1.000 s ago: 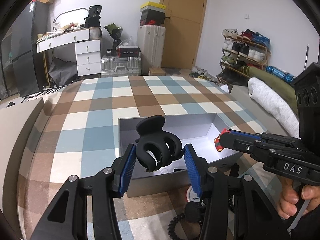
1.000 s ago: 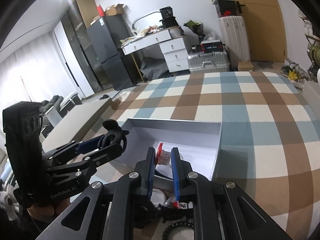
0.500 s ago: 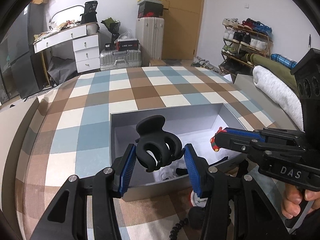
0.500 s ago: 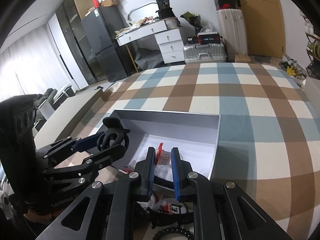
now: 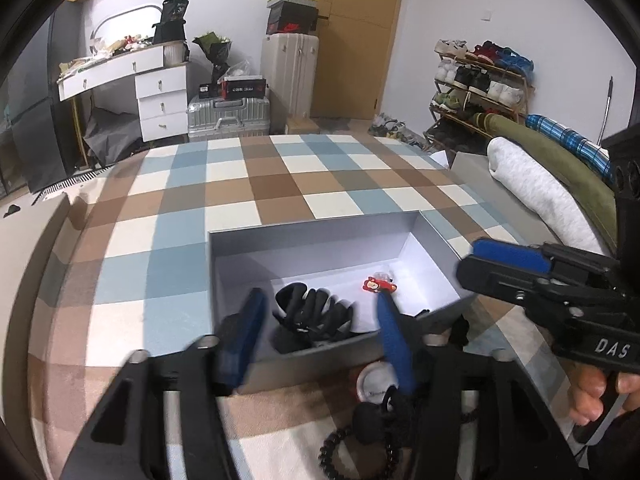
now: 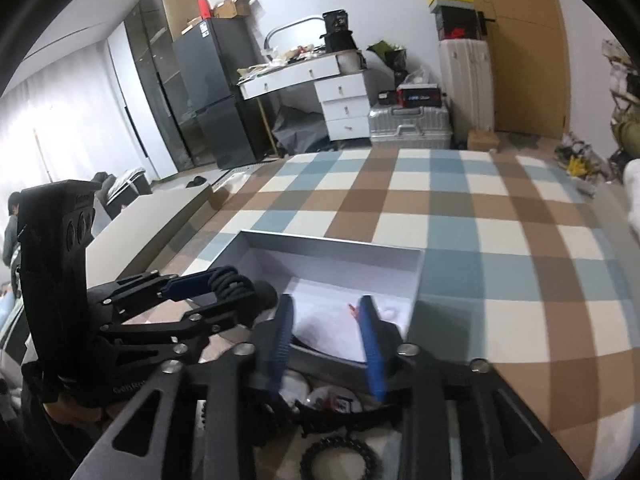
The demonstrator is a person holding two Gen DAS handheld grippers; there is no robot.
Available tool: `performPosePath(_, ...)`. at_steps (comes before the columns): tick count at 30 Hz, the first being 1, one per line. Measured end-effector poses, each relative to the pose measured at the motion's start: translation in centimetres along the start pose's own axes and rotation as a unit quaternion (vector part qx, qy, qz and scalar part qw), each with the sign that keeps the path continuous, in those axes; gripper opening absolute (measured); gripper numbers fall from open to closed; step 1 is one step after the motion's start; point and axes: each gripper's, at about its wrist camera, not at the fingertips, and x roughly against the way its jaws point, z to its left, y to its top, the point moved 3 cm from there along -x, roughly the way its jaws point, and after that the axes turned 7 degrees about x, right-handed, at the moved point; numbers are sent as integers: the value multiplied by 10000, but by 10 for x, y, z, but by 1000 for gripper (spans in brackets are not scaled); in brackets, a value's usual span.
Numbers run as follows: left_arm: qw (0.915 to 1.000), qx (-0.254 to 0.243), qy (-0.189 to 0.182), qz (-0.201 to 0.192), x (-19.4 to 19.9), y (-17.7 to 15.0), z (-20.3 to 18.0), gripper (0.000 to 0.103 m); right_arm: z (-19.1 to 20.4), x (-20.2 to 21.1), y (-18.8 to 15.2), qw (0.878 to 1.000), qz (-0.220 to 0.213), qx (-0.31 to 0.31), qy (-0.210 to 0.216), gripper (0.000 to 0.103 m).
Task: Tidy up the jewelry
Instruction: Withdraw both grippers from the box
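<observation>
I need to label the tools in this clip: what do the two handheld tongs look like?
Both are black plastic linkage frames with silver screws and ribbed blue finger pads. The right tongs carry white "DAS" lettering; the left tongs show partly hidden "GenRob" lettering and a block with round holes.

Your surface: a checked blanket [image 5: 280, 184].
On it sits an open grey box [image 5: 224, 248], with a black bead bracelet [image 5: 340, 448] nearer you.

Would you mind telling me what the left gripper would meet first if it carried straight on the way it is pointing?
Most likely the black hair claw lying in the grey box. The left gripper, jaws opening, points down at it; depth is uncertain.
</observation>
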Motion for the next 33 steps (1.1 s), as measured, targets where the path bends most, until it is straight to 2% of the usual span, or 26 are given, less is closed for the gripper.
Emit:
performPosePath(1,10000,16,-16,-36,5,-1,1,74,-2,5,-2,10000,11,-10,-77,53)
performPosePath(2,10000,48,-39,-65,11,-3,2,78,-3,7,-4,9999,20,-13,-105,61)
performPosePath(3,9999,73,-45,-87,14,-4,3,82,-5,11,-7,9999,11,-36,-137,73)
performPosePath(4,9999,96,-47,-128,20,-6,5,83,-7,15,-10,9998,26,-67,-166,81)
performPosePath(6,9998,100,-34,-169,27,-10,7,87,-9,17,-15,9996,130,-88,-225,93)
performPosePath(9,9998,46,22,-201,37,-19,8,102,-8,20,-23,9985,348,17,-425,100)
performPosePath(10,9996,54,34,-259,41,-23,9,102,-7,21,-25,9980,416,69,-475,103)
performPosePath(14,9997,60,40,-227,43,-34,13,102,2,24,-35,9961,589,377,-546,103)
performPosePath(18,10000,25,66,-29,37,-42,14,102,2,22,-47,9940,738,447,-667,103)
performPosePath(23,9998,-20,116,173,25,-50,18,102,-4,16,-60,9934,895,356,-617,103)
performPosePath(33,9988,114,301,376,18,-60,26,102,-14,3,-75,9857,1302,555,-910,102)
